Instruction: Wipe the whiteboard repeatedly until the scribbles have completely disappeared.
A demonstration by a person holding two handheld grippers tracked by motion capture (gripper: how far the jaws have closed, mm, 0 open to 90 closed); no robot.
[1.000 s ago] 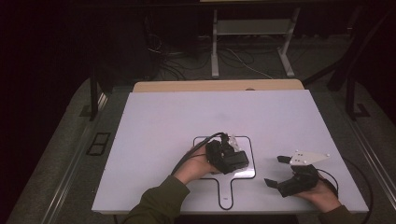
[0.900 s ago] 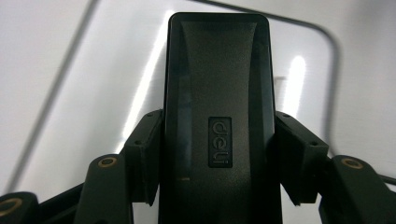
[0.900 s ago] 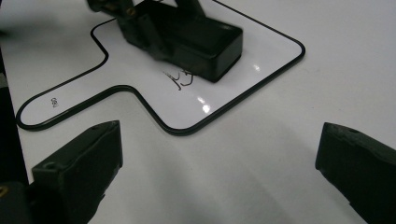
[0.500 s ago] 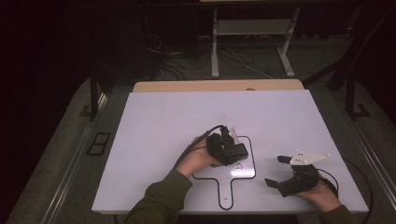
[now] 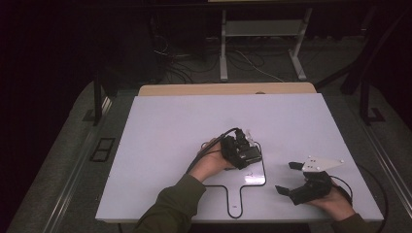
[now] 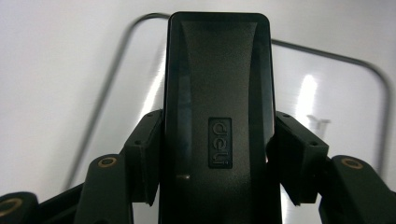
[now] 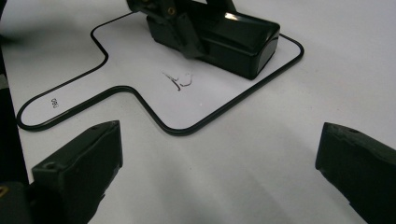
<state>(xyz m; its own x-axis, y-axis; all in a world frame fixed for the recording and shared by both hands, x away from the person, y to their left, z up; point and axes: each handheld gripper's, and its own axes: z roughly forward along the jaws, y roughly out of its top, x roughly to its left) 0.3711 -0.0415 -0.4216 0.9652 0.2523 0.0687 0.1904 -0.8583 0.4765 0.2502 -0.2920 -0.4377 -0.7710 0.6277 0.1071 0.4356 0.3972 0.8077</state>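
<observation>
A black oblong block point(image 6: 217, 116) stamped "deli" sits between the pads of my left gripper point(image 6: 217, 140), which is shut on its two long sides. In the high view that gripper point(image 5: 245, 151) hovers over the far part of a small white board with a thin black rim point(image 5: 265, 177) and a short handle. From the right gripper view the block point(image 7: 243, 39) lies low over the board's far corner, near a scribbled mark point(image 7: 180, 80); whether it touches I cannot tell. My right gripper point(image 5: 285, 177) rests near the table's front right, open and holding nothing point(image 7: 219, 154).
The board lies on a large white table top point(image 5: 170, 131) with a wooden strip point(image 5: 223, 89) along its far edge. Metal stands and cables occupy the dark floor beyond. A black cable trails from each gripper.
My left hand has carried the black block a little to the right and away from me across the board. The right gripper has stayed where it was.
</observation>
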